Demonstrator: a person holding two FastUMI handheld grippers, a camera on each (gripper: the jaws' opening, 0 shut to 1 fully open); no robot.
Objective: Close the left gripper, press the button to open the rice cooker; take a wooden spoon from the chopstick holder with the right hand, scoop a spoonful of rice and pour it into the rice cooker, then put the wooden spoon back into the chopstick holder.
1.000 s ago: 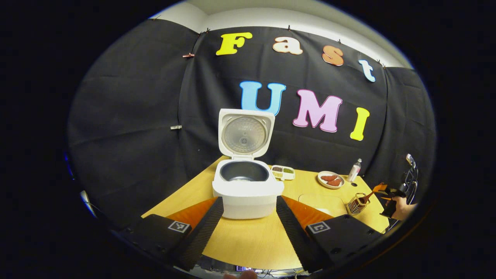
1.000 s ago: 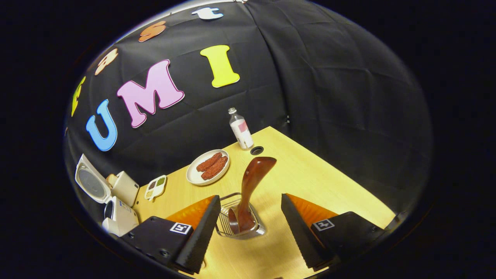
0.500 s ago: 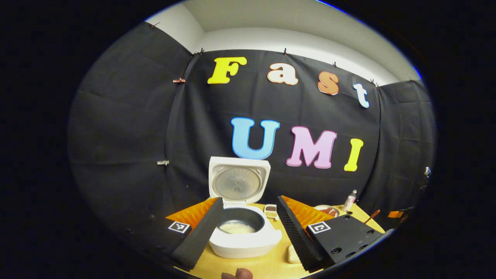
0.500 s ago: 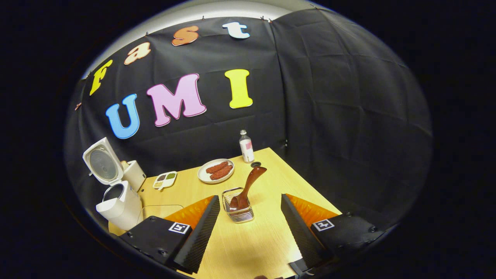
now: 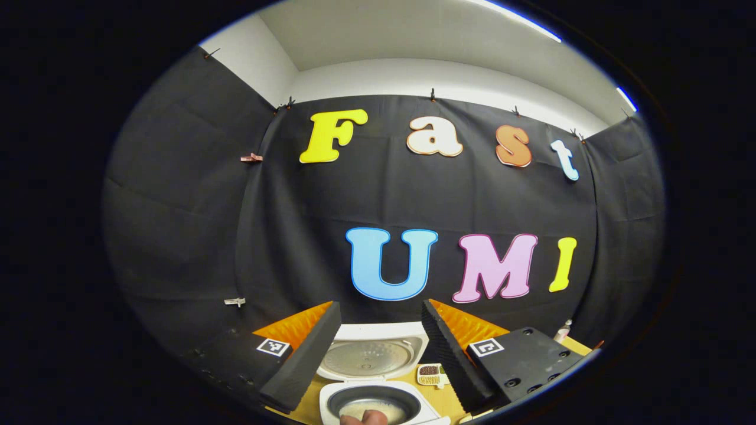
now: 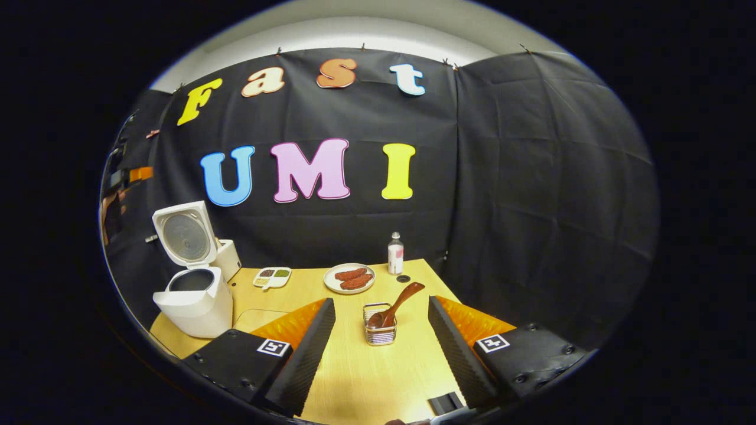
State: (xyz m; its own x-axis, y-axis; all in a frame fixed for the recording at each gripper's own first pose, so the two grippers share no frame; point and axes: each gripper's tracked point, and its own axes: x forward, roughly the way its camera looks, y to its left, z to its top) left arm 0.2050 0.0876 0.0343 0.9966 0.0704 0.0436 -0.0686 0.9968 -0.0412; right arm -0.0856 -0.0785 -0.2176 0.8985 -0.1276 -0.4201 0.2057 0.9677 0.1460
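My worry was the wooden spoon (image 6: 394,304): it leaned in the chopstick holder (image 6: 380,332) near the surface's (image 6: 354,378) right edge, and a knock could tip both. The rice cooker (image 6: 195,295) stood lid-up at the left edge. My right gripper (image 6: 381,348) hung back, wide open, empty. My left gripper (image 5: 381,348), raised and level, was open and empty too.

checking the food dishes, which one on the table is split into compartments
The small tray beside the rice cooker; the round plate is undivided.
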